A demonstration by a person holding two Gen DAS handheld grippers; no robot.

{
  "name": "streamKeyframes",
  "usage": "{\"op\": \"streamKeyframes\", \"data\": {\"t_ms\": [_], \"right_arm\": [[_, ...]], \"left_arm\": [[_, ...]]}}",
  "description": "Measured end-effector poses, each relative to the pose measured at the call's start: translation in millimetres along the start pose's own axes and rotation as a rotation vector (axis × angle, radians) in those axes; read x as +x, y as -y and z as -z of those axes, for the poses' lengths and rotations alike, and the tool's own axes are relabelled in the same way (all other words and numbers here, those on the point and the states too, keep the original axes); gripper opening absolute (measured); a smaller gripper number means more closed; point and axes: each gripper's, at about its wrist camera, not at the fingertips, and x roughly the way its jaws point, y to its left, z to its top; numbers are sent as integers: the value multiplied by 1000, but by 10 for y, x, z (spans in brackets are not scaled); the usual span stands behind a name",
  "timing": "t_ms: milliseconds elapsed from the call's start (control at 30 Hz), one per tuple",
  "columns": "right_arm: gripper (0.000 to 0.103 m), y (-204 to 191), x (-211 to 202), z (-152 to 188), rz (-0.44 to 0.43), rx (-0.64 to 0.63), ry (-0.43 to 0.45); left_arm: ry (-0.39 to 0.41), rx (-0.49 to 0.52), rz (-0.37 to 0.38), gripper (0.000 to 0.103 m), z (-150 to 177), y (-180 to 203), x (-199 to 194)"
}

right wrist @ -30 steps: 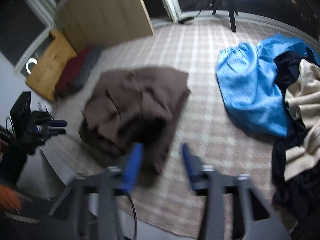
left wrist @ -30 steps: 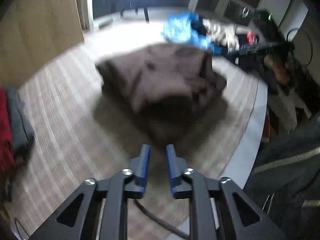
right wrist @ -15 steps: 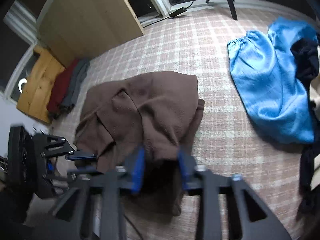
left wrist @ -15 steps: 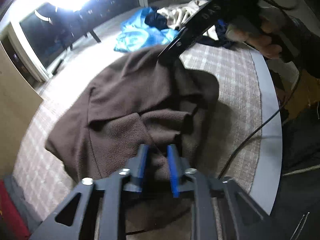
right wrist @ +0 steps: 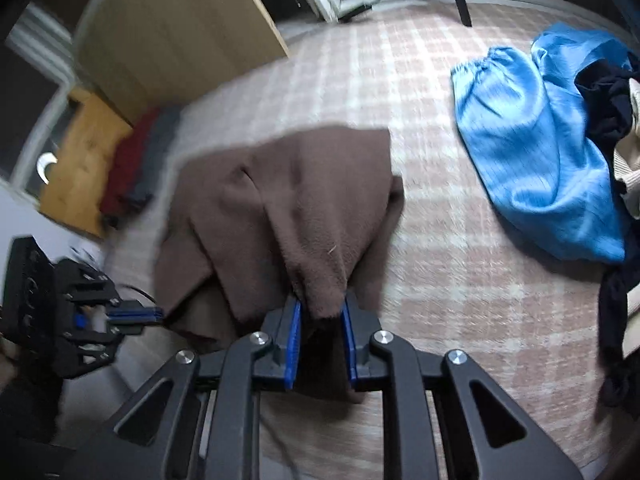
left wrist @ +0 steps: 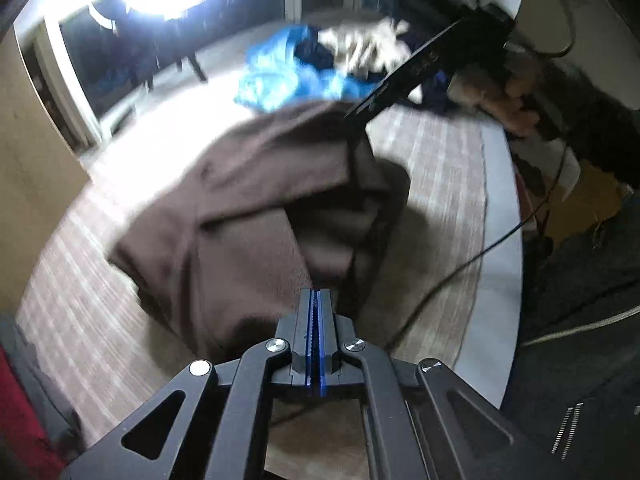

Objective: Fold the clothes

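Half a second ago the left gripper point(left wrist: 319, 300) had a gap between its blue pads; now those pads are pressed together, and from the right wrist view its tip point(right wrist: 154, 313) meets the near left edge of the brown fleece garment point(right wrist: 288, 200), so it looks clamped on that edge, though the cloth between the pads cannot be made out. Over the same interval the right gripper point(right wrist: 320, 312) has narrowed on a hanging fold of the same garment: its blue pads point(right wrist: 294, 320) sit on either side of a bunched corner of fleece, a gap showing between them, and the cloth rises from the pads toward the table, pulled into ridges. In the left wrist view the right gripper point(left wrist: 356, 110) reaches in from the upper right, held by a hand point(left wrist: 516, 104), its tip meeting the far top edge of the garment point(left wrist: 248, 208), which is partly blurred. That garment lies in the middle of a round table covered by a pale plaid tablecloth point(right wrist: 440, 240), its near portion lifted off the surface. Well apart from it, at the far right of the table, lies a shiny blue garment point(right wrist: 532, 152) touching a heap of dark and cream clothes point(right wrist: 616, 128). A red and grey folded stack point(right wrist: 140, 164) rests beside a yellow wooden surface point(right wrist: 84, 160) at the left.
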Motion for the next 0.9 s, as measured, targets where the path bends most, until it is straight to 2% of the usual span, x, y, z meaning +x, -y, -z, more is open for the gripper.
{"op": "streamKeyframes", "data": {"t_ms": [100,200,333,400,433,533,567,633,700,733,833,900], "right_arm": [[19,-16,20,67,23,-35,-40],[19,5,-325,112,4,-27,9],[22,-39,-515,-15,-27,-38,123],[22,-48,-520,-97,-57,-39,163],[22,-17,-425,-125,-84,-26,146],[22,84,-344,-106,-72,13,119],[22,119,-361,-88,-64,22,119],[22,190,-395,-53,-48,40,120],[22,266,-391,-73,-55,64,121],[22,304,-381,-95,-63,77,121],[22,419,-353,-158,-86,118,122],[23,496,-333,-201,-101,144,123]], "left_arm": [[-50,-17,9,1,53,6,107],[-12,-36,21,5,-7,-6,-147],[68,-44,-52,5,-220,-69,-370],[79,-57,-43,6,-326,-134,-267],[54,-55,-39,6,-352,-140,-155],[-22,-48,-27,5,-431,-157,178],[-26,-42,-18,5,-468,-143,229],[34,-17,15,8,-574,-56,152],[87,24,41,29,-734,57,126],[101,43,57,32,-828,101,154],[98,65,117,31,-1107,144,377],[66,60,144,28,-1140,116,547]]}}
